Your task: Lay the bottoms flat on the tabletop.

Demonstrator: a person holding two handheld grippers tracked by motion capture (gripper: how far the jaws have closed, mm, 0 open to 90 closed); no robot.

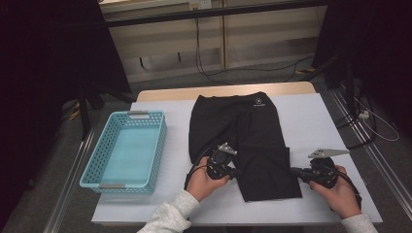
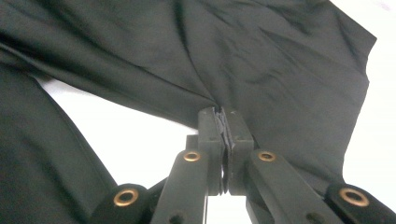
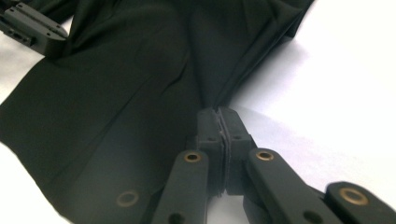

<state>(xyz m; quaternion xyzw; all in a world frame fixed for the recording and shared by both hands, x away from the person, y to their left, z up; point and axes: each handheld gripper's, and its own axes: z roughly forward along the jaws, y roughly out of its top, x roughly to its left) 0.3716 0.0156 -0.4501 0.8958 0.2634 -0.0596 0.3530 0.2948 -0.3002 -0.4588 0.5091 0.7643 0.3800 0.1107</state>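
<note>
Black shorts lie spread out flat on the white table, and they are the landmark for everything else. Far to the left of the shorts sits a blue basket with little holes in its walls, and it has nothing in it. At the left side of the shorts, near the bottom edge, the left gripper has its jaws squeezed tight on a pinch of the black cloth; in the left gripper view the cloth puckers up right where the jaws meet. Between the two grippers the leg of the shorts lies smooth. At the right side of the shorts, the right gripper is also clamped tight on the edge of the cloth, and the right gripper view shows folds running into its jaws. The shorts look thin, soft and light, a bit shiny, so they will flop and sag when lifted and could slip out of a weak pinch. I think the best places to hold are the hems and side edges, with one grip on each side, so the cloth stays stretched and does not bunch up.
</note>
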